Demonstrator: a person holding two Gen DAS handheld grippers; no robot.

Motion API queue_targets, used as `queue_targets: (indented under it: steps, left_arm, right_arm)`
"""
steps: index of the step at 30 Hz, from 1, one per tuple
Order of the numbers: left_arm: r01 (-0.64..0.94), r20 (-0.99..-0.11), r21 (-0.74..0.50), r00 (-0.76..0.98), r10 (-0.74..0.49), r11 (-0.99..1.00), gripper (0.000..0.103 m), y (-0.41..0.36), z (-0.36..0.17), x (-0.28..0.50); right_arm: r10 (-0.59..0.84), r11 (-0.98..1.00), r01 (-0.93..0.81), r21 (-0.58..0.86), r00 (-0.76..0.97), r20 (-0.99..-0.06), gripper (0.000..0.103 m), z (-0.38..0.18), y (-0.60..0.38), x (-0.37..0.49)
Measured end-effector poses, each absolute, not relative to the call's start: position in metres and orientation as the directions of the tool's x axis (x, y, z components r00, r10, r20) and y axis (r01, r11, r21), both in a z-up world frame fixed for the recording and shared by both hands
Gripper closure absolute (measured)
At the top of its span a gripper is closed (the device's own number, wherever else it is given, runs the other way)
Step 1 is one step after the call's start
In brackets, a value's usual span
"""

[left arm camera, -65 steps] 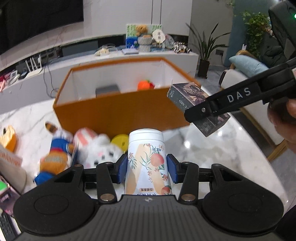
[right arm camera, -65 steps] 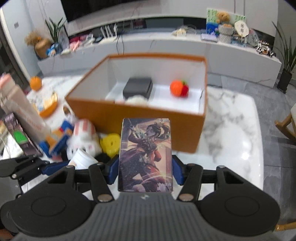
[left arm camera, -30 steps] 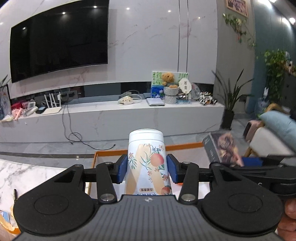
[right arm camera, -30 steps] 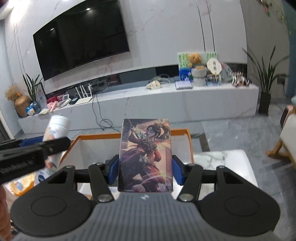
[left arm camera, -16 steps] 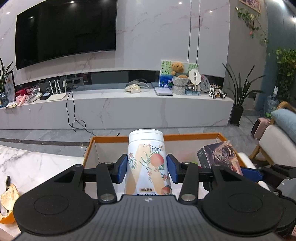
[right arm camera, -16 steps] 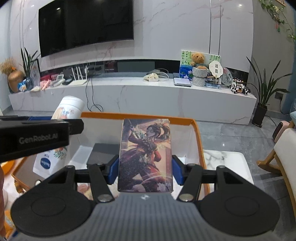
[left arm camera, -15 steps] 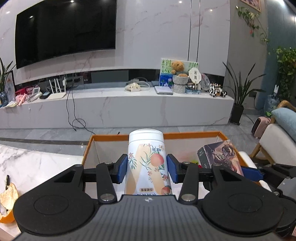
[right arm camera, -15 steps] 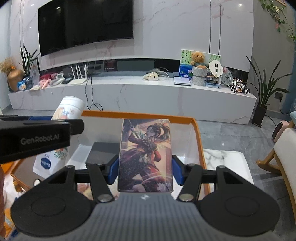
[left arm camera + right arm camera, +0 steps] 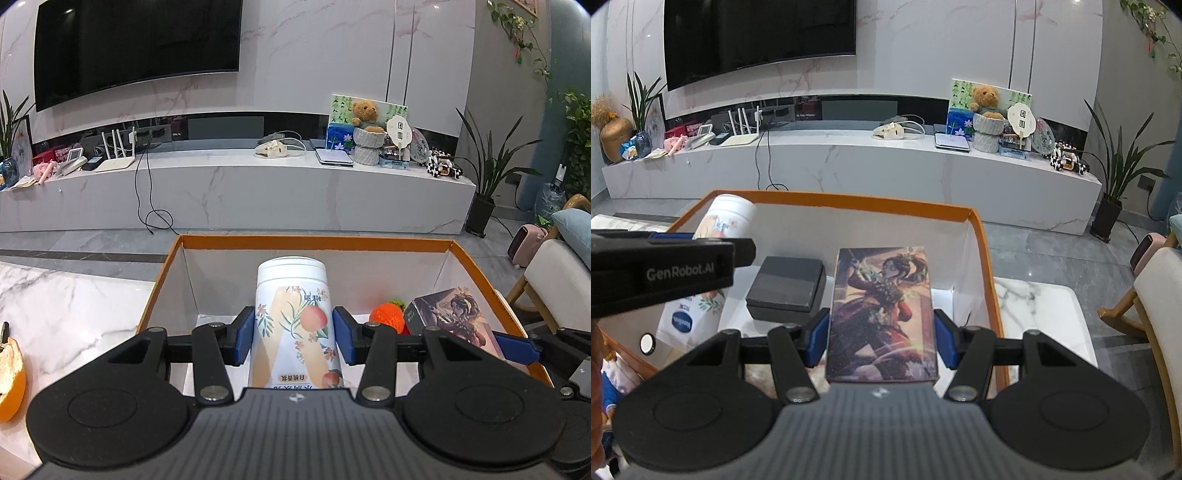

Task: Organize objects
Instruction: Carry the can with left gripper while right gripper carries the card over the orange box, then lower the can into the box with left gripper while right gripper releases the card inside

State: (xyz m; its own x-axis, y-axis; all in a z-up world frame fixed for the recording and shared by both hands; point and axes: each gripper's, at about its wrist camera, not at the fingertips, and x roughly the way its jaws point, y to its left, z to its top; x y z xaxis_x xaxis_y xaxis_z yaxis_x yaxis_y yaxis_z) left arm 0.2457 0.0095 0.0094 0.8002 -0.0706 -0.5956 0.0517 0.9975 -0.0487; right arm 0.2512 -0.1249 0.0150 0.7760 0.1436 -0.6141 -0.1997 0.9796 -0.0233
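Note:
My left gripper (image 9: 293, 341) is shut on a white peach-print canister (image 9: 292, 321), held inside the orange box (image 9: 314, 243). The canister also shows in the right wrist view (image 9: 720, 229). My right gripper (image 9: 881, 345) is shut on a card box with a warrior picture (image 9: 882, 314), held over the right side of the orange box (image 9: 849, 201). The card box also shows in the left wrist view (image 9: 452, 317). A black case (image 9: 786, 288) and an orange knitted fruit (image 9: 386, 319) lie in the box.
The box stands on a white marble table (image 9: 66, 306). An orange peel (image 9: 11, 380) lies at the left edge. Plush toys (image 9: 611, 373) sit left of the box. A chair (image 9: 1156, 317) stands at the right. A long TV bench (image 9: 236, 184) runs behind.
Both grippers have dropped lower into the orange box with their loads. The view has tilted down, so more of the box floor, the black case and the knitted fruit now show.

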Motion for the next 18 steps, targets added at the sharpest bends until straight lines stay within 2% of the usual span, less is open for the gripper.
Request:
queue_targets:
  steps: [9,12,14,18]
  left_arm:
    - [0.056,-0.592,-0.049,0.803,-0.074,0.997,0.05,0.0091,0.0104,0.2452]
    - [0.055,-0.585,-0.052,0.807,-0.075,0.997,0.044,0.0081,0.0119,0.2454]
    - [0.054,-0.585,-0.055,0.808,-0.076,0.997,0.043,0.0086,0.0121,0.2453]
    - [0.063,-0.588,-0.054,0.805,-0.083,0.997,0.043,0.0077,0.0122,0.2457]
  right_arm:
    - [0.14,0.979,-0.2,-0.027,0.769,-0.624,0.043,0.0126,-0.123,0.2513]
    - [0.13,0.979,-0.197,-0.045,0.782,-0.61,0.043,0.0134,-0.1224,0.2493]
    - [0.124,0.979,-0.197,-0.058,0.792,-0.598,0.04,0.0156,-0.1216,0.2476]
    - [0.129,0.979,-0.197,-0.052,0.798,-0.589,0.04,0.0189,-0.1216,0.2454]
